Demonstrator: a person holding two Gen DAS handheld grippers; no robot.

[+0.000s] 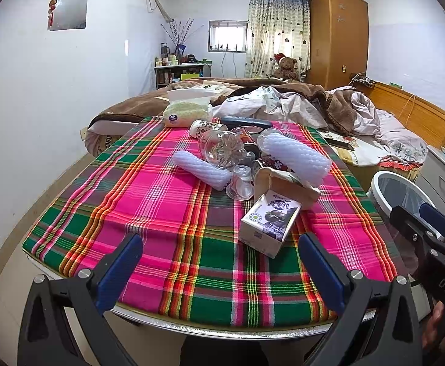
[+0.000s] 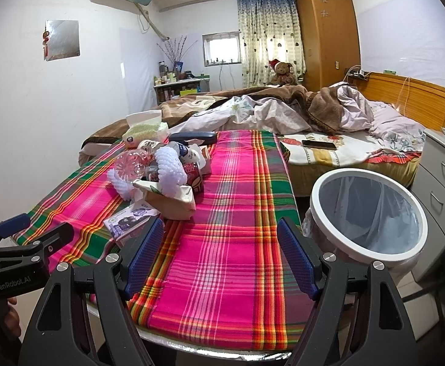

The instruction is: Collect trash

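Left wrist: my left gripper (image 1: pixel 221 262) gapes wide, empty; milk carton (image 1: pixel 269 224) nearest on the table (image 1: pixel 176 277), clear cup (image 1: pixel 240 181) leaning into the pile, so I judge a careless grab rolls it.
Right wrist: right gripper (image 2: pixel 221 254) spread, empty; only here the lined bin (image 2: pixel 367 210) shows whole beside the table.

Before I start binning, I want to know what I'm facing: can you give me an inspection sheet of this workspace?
Surface: table under plaid cloth, trash piled mid-table.
Job's things: milk carton nearest; paper bag, foam sleeves, clear plastic bottle, plastic cups, cans; lined trash bin right of the table.
Clutter: tissue pack, dark case.
Grippers: left gripper and right gripper open, empty.
Cables: charger leads at the headboard.
Surroundings: unmade bed, phone, wardrobe.
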